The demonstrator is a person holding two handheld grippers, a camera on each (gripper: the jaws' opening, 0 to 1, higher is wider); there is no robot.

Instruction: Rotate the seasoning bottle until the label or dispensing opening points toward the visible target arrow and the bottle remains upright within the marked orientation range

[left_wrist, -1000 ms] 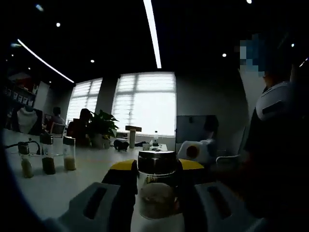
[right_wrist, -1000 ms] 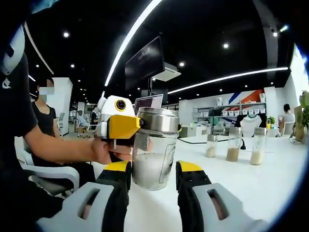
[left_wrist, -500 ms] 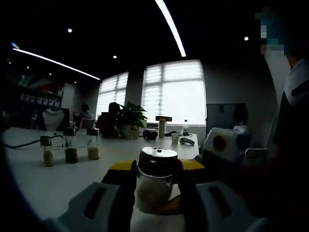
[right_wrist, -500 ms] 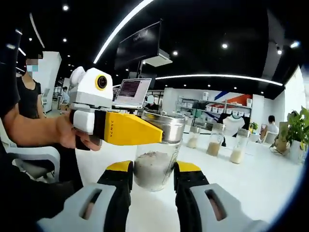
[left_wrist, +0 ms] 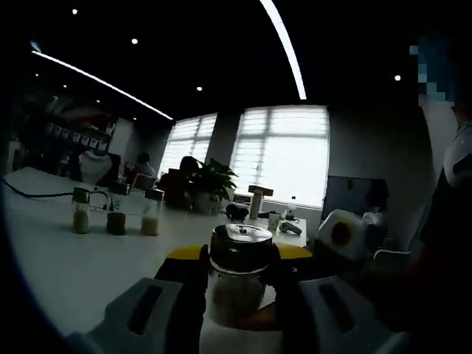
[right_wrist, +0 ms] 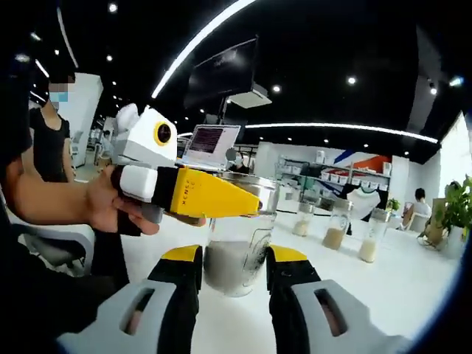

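The seasoning bottle (right_wrist: 234,251) is a clear glass jar with a steel lid, part full of pale powder, upright over the white table (right_wrist: 398,295). A faint printed outline on its glass faces the right gripper view. My right gripper (right_wrist: 233,259) has its yellow-tipped jaws pressed on the jar's lower body. My left gripper (left_wrist: 238,274) is shut on the seasoning bottle (left_wrist: 238,269) at lid height. In the right gripper view, one yellow jaw of the left gripper (right_wrist: 210,195) crosses in front of the lid, with a hand (right_wrist: 110,210) behind it.
Three small spice bottles (left_wrist: 116,218) stand in a row on the table (left_wrist: 51,258), also seen as spice bottles (right_wrist: 335,232) to the right. A potted plant (left_wrist: 214,184) and small items sit by the bright windows. A laptop (right_wrist: 210,142) and a person (right_wrist: 48,140) are behind.
The left gripper has swung round the lid: its jaw was end-on at the lid's left and now lies across the front. Both cameras have shifted; the jar stays upright between the jaws.
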